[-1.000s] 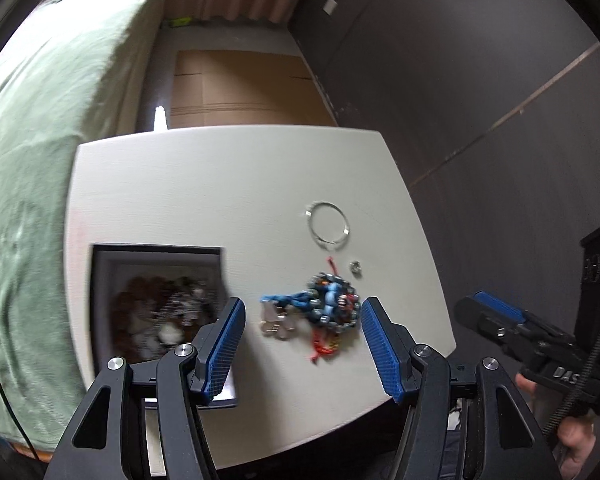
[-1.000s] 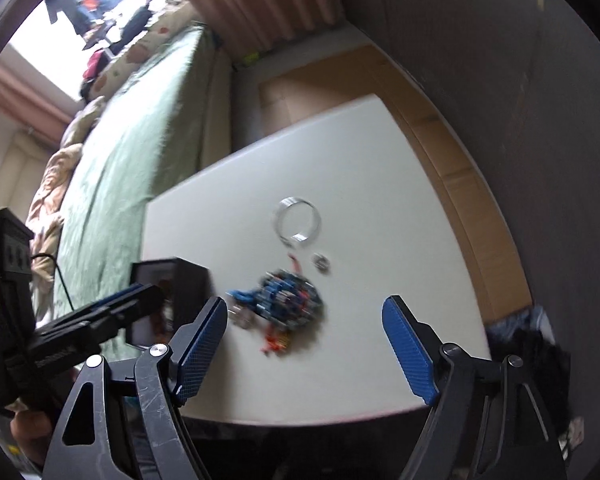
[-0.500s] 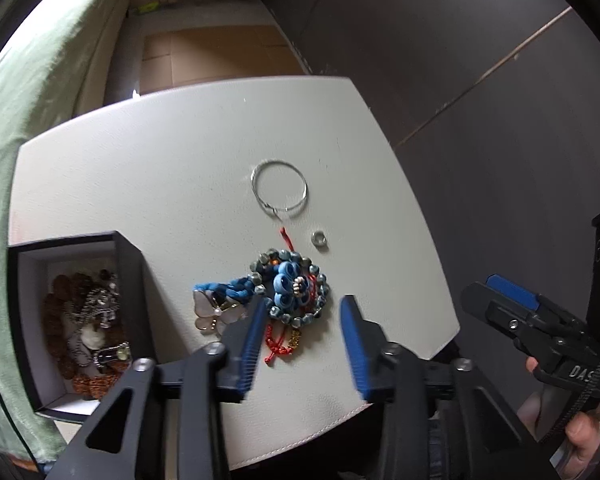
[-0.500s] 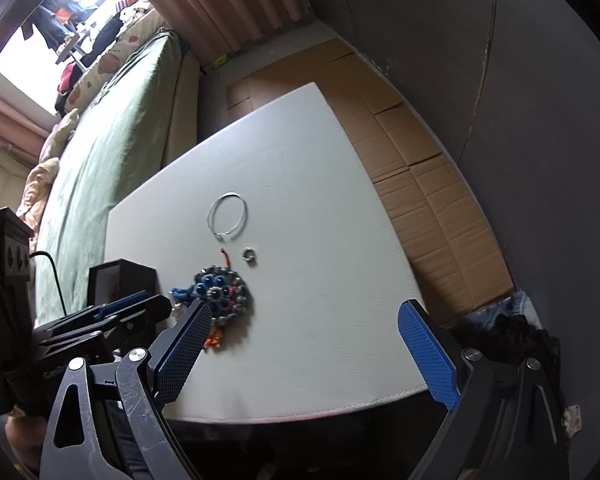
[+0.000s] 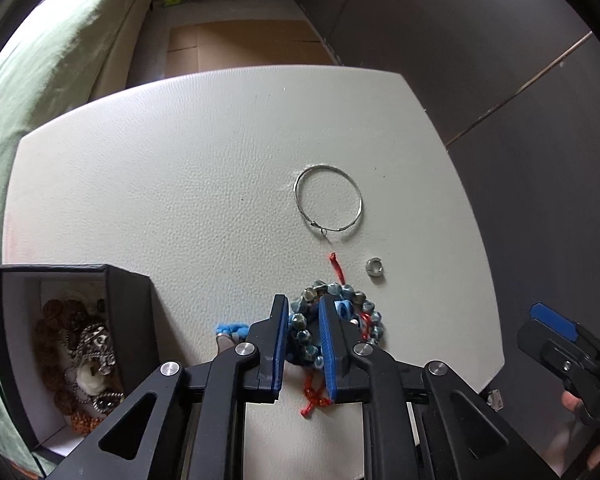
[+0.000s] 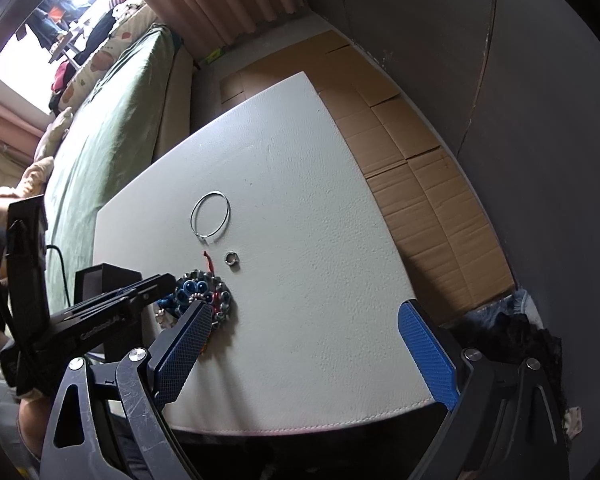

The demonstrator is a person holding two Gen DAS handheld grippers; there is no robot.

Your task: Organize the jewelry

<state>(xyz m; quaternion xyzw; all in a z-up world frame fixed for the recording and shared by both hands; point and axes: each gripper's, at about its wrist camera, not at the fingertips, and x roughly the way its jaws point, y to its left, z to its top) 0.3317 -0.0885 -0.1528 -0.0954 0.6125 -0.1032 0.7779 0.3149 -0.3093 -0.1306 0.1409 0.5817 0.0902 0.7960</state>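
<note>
A beaded bracelet (image 5: pixel 352 300) with blue-grey beads and red cord lies on the white table (image 5: pixel 180 184). My left gripper (image 5: pixel 303 330) is shut on the bracelet's near side, low on the table; both show in the right wrist view, the gripper (image 6: pixel 168 282) and the bracelet (image 6: pixel 216 292). A thin silver bangle (image 5: pixel 328 204) and a small silver ring (image 5: pixel 375 269) lie beyond. An open black jewelry box (image 5: pixel 72 344) at left holds several pieces. My right gripper (image 6: pixel 304 332) is open and empty above the table's near edge.
A blue cord piece with a pale charm (image 5: pixel 230 330) lies left of the bracelet. A green bed (image 6: pixel 112 120) runs along the table's left. Cardboard (image 6: pixel 412 168) covers the floor beyond and right. A dark wall (image 5: pixel 480 40) stands to the right.
My left gripper came down over the bracelet and narrowed from wide open to shut on it. My right gripper drew back to the right and stayed open.
</note>
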